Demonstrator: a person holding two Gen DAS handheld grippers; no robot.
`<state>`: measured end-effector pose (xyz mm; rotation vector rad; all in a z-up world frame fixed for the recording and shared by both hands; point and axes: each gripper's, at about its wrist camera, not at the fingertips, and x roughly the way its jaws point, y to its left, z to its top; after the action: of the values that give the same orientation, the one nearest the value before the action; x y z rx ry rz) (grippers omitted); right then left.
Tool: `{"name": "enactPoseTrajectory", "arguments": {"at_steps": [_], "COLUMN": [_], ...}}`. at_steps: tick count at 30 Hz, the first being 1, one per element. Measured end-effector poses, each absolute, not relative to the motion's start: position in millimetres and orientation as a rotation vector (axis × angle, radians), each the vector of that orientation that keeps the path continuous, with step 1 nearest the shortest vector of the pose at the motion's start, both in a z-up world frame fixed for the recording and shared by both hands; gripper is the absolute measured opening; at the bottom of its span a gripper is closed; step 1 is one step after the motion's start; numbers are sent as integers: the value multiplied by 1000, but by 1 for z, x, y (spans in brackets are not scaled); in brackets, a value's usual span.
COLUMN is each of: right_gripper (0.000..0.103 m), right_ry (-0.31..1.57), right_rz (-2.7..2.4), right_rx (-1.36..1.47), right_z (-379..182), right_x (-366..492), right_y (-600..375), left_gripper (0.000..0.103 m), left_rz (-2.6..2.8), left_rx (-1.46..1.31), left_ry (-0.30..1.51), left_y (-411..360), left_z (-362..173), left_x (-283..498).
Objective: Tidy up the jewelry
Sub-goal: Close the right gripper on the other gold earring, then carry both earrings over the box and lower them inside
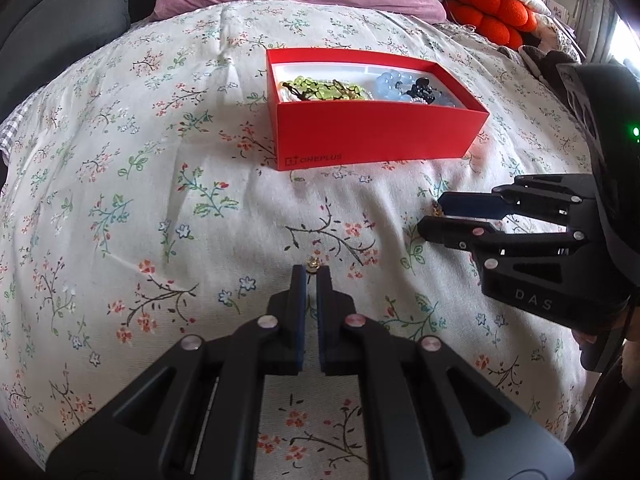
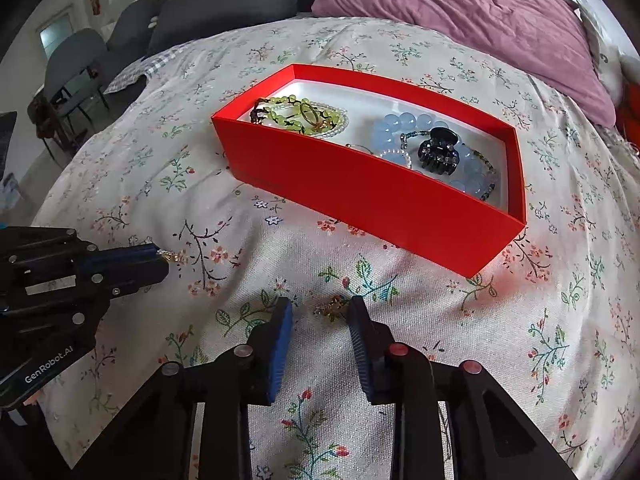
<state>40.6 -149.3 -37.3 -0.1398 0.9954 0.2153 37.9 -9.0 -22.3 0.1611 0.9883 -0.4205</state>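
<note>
A red open box (image 1: pixel 380 136) (image 2: pixel 360 196) sits on the floral bedspread. Inside it lie a green bead bracelet (image 2: pixel 296 114), a pale blue bead bracelet (image 2: pixel 404 124) and a black hair claw (image 2: pixel 438 152). My left gripper (image 1: pixel 311 270) (image 2: pixel 162 260) is shut on a small gold earring (image 1: pixel 312 266) that pokes out past its tips, low over the cover. My right gripper (image 2: pixel 320 300) (image 1: pixel 431 212) straddles a second small gold piece (image 2: pixel 332 307) lying on the cover. Its jaws stand narrowly apart, and the left pad (image 2: pixel 280 344) is clear of the piece.
A purple pillow (image 2: pixel 480 12) lies beyond the box, with an orange knobbly cushion (image 1: pixel 492 8) at the far right. Grey chairs (image 2: pixel 76 60) stand past the bed's left edge. Bare bedspread (image 1: pixel 140 200) stretches left of the box and in front of it.
</note>
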Motion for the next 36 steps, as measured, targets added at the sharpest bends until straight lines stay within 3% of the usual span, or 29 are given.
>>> {"name": "enactPoseTrajectory", "arguments": {"at_steps": [2,7,36], "right_gripper": [17,11,10], "right_ry": [999,1004,932], "right_rz": [224,229,244], "right_rx": [-139,-139,175], "right_z": [-37,-36,52], "right_x": [41,40,40], "right_y": [-148,-147,-184], "left_gripper": [6,6,6], "left_rz": [-420,-415,-372], "left_rx": [162,153,-84], "left_ry": [990,991,909], "left_y": [-10,-11,-4], "left_z": [-23,-23,39], "left_x": [38,38,78]}}
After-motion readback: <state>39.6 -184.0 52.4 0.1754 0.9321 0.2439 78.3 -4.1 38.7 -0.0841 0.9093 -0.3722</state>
